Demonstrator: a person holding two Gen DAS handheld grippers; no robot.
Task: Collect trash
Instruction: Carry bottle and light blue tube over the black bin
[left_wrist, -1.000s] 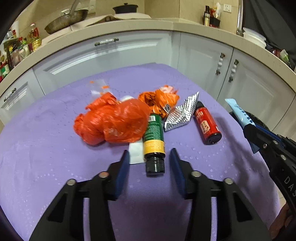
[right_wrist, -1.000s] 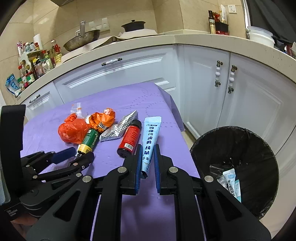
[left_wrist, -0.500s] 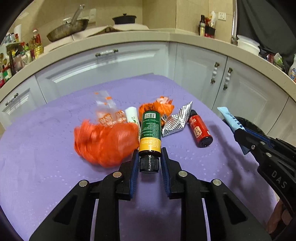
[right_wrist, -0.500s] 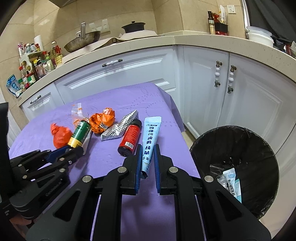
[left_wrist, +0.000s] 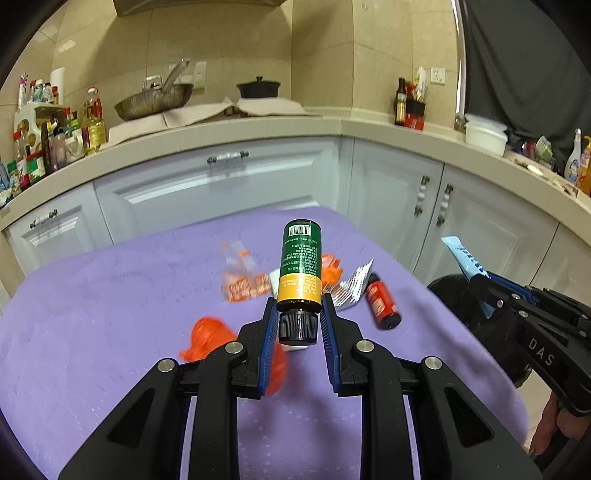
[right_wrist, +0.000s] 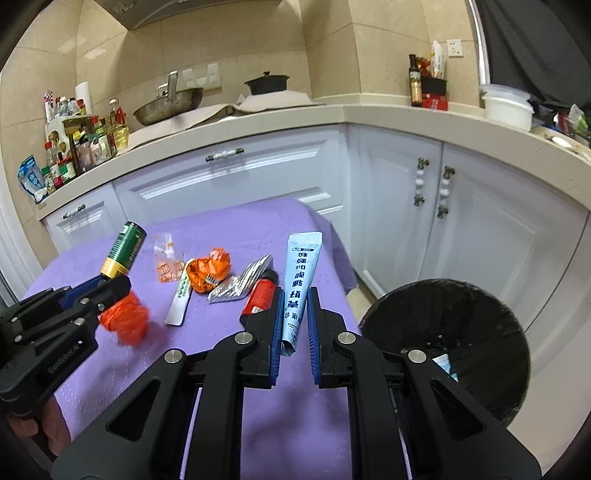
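My left gripper (left_wrist: 297, 314) is shut on the black cap of a green bottle (left_wrist: 300, 269) with a yellow band and holds it tilted up above the purple table (left_wrist: 110, 314); it also shows in the right wrist view (right_wrist: 123, 254). My right gripper (right_wrist: 293, 317) is shut on a light blue tube (right_wrist: 300, 280), held up left of the black trash bin (right_wrist: 450, 343). An orange bag (right_wrist: 127, 319), a white tube (right_wrist: 181, 297), an orange wrapper (right_wrist: 210, 271), a foil blister pack (right_wrist: 240, 282) and a red bottle (right_wrist: 260, 295) lie on the table.
A clear packet with orange print (right_wrist: 168, 262) lies further back on the table. White cabinets (right_wrist: 480, 229) and a counter with a pan (right_wrist: 168, 105) and bottles curve behind. The bin holds some trash (right_wrist: 445, 365).
My left gripper closed on the green bottle's cap and lifted it off the table. The orange bag rolled toward the near left. My right gripper kept holding the blue tube.
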